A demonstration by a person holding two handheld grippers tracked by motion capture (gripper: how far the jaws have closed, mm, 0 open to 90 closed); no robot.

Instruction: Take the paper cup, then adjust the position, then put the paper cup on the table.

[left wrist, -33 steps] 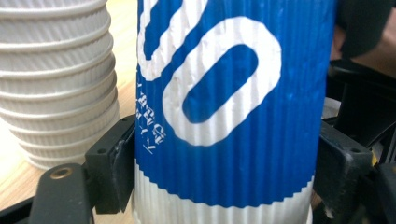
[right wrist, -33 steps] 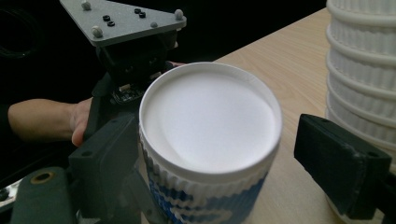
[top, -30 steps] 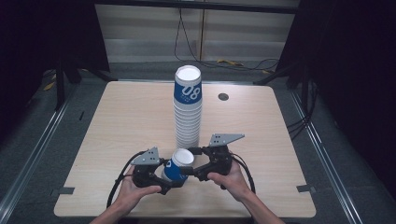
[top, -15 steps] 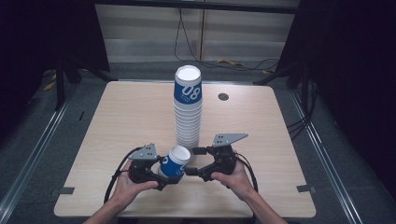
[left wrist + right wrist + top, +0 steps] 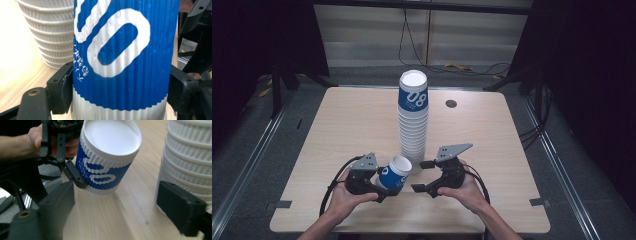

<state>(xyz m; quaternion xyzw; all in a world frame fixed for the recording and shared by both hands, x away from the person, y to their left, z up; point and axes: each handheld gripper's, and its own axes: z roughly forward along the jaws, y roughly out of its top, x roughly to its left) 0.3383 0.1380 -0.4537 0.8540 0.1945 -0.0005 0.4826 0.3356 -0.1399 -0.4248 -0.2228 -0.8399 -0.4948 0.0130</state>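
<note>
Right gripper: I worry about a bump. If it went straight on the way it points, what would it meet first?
Probably the cup held in the left gripper. It lies ahead between the right gripper's open jaws, with the stack just beside that line.

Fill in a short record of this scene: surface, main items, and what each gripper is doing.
surface: wooden table
stack: tall stack of paper cups, upright at the table's middle
single cup: blue and white paper cup, tilted
left gripper: shut on the single cup
right gripper: open, holding nothing, beside the stack's base
</note>
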